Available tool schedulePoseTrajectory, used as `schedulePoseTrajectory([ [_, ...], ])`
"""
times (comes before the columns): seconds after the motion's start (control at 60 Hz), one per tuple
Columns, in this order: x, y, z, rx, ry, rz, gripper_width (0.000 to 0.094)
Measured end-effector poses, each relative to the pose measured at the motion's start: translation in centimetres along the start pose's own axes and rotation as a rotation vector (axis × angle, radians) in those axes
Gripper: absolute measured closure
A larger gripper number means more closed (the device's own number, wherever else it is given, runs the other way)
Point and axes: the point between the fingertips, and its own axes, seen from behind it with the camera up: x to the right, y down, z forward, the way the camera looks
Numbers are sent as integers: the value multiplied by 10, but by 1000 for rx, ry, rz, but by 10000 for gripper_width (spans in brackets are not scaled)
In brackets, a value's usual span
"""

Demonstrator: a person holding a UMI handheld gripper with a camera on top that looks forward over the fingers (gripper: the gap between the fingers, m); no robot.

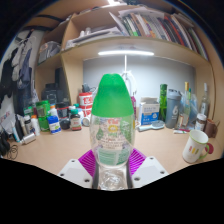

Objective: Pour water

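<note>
A clear plastic bottle [111, 125] with a green upper part and a printed label stands upright between my fingers. Its base fills the space between the two purple pads [86, 161], and both pads press against its sides. My gripper [111, 168] is shut on the bottle. The bottle blocks the middle of the desk behind it. A white mug [197, 147] with a printed pattern stands on the wooden desk [160, 150] ahead and to the right of the bottle.
Several bottles and jars [55, 118] crowd the back of the desk to the left, more glass bottles [180, 103] stand at the back right. A shelf with books [140, 28] hangs above, a lamp strip [125, 53] under it.
</note>
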Motion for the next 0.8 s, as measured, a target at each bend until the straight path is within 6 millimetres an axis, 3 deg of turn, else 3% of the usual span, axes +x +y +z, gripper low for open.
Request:
schedulePoseTrajectory([
  [0.133, -1, -5, 3, -63, -39, 19, 562],
  [0.267, 18, -72, -5, -6, -83, 239, 562],
  [0.35, 49, -109, -8, 17, -96, 485, 562],
  [0.417, 78, -126, -6, 19, -107, 735, 565],
  [0.483, 104, -131, -5, 16, -129, 969, 563],
  [0.583, 133, -113, -1, -19, -145, 1292, 567],
  [0.65, 142, -110, 1, -23, -196, 1528, 569],
  [0.8, 148, -123, 5, 15, -313, 1979, 565],
])
